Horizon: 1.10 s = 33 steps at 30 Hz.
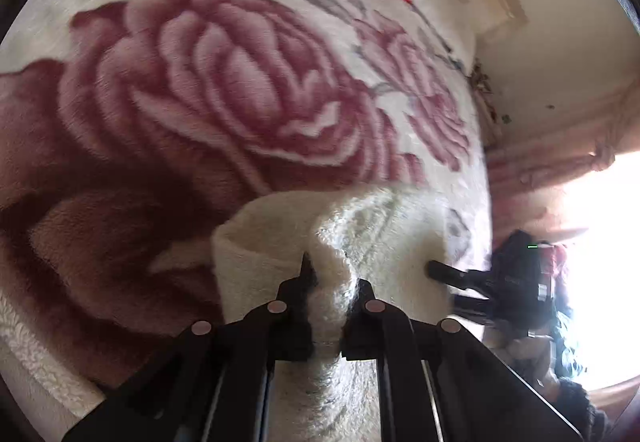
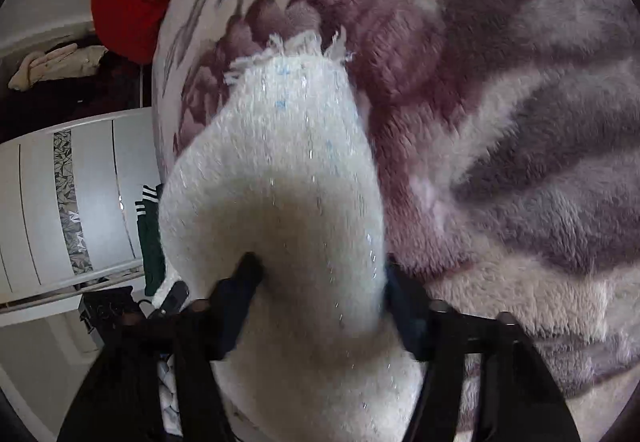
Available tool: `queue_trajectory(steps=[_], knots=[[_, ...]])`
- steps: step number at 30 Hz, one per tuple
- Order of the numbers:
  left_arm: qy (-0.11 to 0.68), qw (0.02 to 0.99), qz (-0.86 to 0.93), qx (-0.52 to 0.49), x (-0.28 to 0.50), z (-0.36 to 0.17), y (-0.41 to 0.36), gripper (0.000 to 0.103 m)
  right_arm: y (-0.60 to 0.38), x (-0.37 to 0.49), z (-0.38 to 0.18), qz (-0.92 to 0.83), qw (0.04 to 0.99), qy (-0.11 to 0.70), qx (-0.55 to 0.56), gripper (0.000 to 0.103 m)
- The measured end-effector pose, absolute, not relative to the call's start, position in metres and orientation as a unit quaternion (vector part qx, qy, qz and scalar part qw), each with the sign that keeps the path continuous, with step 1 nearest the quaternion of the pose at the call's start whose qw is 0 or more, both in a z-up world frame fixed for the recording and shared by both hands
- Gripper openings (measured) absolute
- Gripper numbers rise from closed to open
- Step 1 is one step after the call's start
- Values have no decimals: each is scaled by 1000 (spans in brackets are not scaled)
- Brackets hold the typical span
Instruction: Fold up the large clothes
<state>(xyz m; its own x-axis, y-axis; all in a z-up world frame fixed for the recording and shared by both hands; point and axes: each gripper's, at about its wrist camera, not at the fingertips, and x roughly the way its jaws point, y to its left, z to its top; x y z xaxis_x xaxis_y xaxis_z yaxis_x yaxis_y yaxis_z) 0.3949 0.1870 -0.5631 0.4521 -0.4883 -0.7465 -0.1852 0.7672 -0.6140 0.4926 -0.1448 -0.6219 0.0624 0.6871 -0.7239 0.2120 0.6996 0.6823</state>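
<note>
Both tongs are gripping the white knit [image 2: 280,177]: left tongs [image 1: 332,282] pinching a fold, right tongs [image 2: 320,274] clamping its bunched edge, lifting it over the rose blanket [image 1: 224,89] for folding.

The left hand-held gripper [image 1: 332,278] sits at the lower centre of its frame, jaws pinched nearly together on a fold of white cloth. The right hand-held gripper [image 2: 320,282], lower centre of its view, has its jaws clamped on a thicker bunch.

White drawers [image 2: 80,197] (patterned strip) — window [image 1: 600,262] glaring bright.
</note>
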Motion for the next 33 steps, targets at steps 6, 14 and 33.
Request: queue_trajectory(steps=[6,14,33], knots=[[558,738,-102,-366,411,-610,200,11,-129,517,-633,175,642,692,278,36],[549,722,-134,-399,376,-592,231,78,-125,537,-645,256,598,699,297,86],[531,705,-174,-437,380,-575,232,61,-119,507,-653,228,582,701,343,70]])
